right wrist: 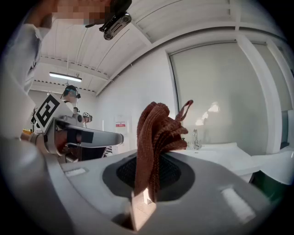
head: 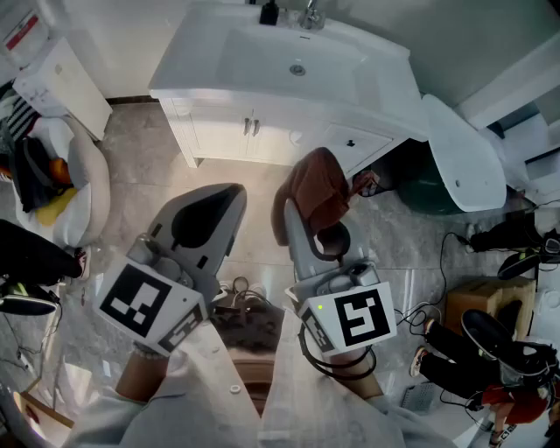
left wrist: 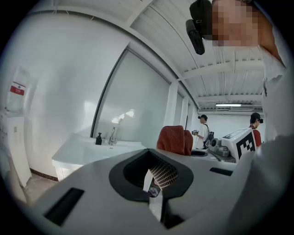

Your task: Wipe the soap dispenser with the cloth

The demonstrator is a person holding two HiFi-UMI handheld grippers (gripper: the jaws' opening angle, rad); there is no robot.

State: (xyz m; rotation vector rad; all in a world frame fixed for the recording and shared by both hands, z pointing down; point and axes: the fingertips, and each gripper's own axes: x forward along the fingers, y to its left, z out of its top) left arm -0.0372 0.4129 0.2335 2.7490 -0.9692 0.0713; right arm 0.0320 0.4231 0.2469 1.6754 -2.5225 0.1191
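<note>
Lower centre: my left gripper [left wrist: 154, 186] is pressed together, empty. My right gripper [right wrist: 146, 195] pinches the cloth [right wrist: 156, 133]. Top centre, well apart: dispenser [head: 269, 12] on the sink [head: 262, 61]. I judge wiping not begun; approach and wipe remain.

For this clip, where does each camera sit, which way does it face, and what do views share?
Head view: on the person's head, looking steeply down at floor and sink; shows both sleeves, left tongs, right tongs.
Left gripper view: rides the shut left tongs, facing sink and soap dispenser; the person's sleeve at right.
Right gripper view: rides the right tongs, shut on the cloth, facing the sink; left tongs at left.
Shared: cloth and sink appear in all three.
</note>
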